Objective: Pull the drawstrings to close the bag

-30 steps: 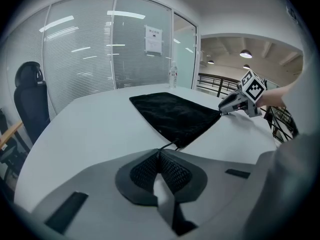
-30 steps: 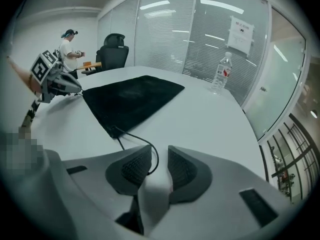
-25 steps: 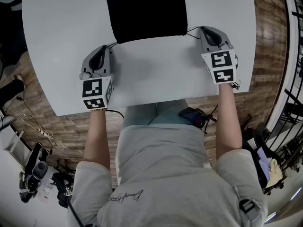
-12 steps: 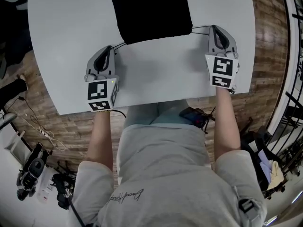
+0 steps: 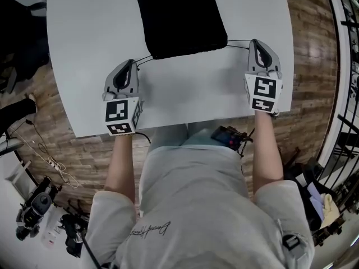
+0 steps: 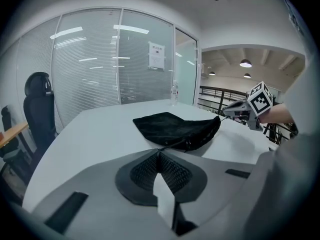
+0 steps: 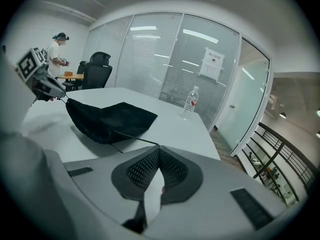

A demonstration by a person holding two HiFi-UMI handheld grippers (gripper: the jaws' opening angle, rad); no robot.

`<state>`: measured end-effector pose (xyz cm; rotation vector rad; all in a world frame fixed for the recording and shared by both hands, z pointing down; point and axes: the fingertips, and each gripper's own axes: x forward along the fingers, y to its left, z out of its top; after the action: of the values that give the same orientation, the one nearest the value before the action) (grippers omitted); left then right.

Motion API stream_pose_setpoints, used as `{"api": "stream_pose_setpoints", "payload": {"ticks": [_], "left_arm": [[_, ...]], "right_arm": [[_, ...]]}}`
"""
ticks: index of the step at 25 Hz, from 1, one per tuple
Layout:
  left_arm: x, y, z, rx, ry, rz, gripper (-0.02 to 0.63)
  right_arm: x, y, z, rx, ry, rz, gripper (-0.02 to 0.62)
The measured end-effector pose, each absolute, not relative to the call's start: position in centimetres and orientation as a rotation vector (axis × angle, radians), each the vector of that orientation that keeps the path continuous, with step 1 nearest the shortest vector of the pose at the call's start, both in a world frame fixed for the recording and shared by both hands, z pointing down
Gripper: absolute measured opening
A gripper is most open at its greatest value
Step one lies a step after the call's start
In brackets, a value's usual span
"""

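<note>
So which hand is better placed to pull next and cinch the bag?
Right, marginally. The left gripper is shut on the left cord and the right gripper on the right cord, beside the black bag's near corners. The right cord looks straighter. Really both should pull outward together.

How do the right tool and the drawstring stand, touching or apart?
Touching. The right gripper view shows the drawstring running from the bag straight into the shut right tool.

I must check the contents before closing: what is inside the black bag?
Nothing inside can be seen: the black bag lies on the white table and its cloth covers the interior. Only the drawstrings come out at its near corners.
</note>
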<state>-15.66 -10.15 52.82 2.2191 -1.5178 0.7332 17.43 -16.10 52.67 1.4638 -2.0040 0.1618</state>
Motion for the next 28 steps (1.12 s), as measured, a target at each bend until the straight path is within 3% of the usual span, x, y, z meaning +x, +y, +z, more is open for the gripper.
{"api": "stream_pose_setpoints", "payload": {"ticks": [28], "left_arm": [[-14.8, -8.8, 43.1, 2.326, -1.591, 0.595, 0.012]], "right_arm": [[16.3, -11.0, 43.6, 1.520, -2.130, 0.128, 0.025]]}}
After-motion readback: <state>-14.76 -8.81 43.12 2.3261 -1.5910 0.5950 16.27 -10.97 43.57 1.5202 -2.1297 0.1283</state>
